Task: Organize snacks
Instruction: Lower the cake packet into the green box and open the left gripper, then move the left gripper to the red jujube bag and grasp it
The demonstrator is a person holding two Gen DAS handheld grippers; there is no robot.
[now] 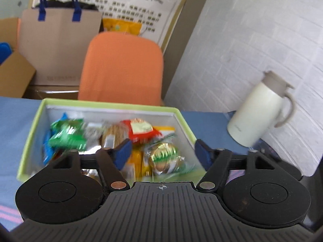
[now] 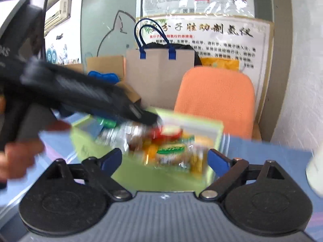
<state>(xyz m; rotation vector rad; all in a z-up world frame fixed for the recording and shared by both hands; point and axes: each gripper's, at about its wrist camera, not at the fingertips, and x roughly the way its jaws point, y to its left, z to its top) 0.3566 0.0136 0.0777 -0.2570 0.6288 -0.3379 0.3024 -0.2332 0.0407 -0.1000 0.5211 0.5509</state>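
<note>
The left gripper stood with its two blue-tipped fingers spread wide and nothing between them, poised over the near end of the one green box. Over on the other side, the right gripper was just as empty, its two fingers well apart above that same box's near wall. Inside the box lay the snacks, a jumbled heap too blurred to count exactly: at least one green packet, one red packet, one round gold-and-green wrapped cake. The box sat on the blue tabletop, with one cream jug standing off to its right. Beyond the tabletop stood one orange chair and one brown paper bag with two blue handles.
</note>
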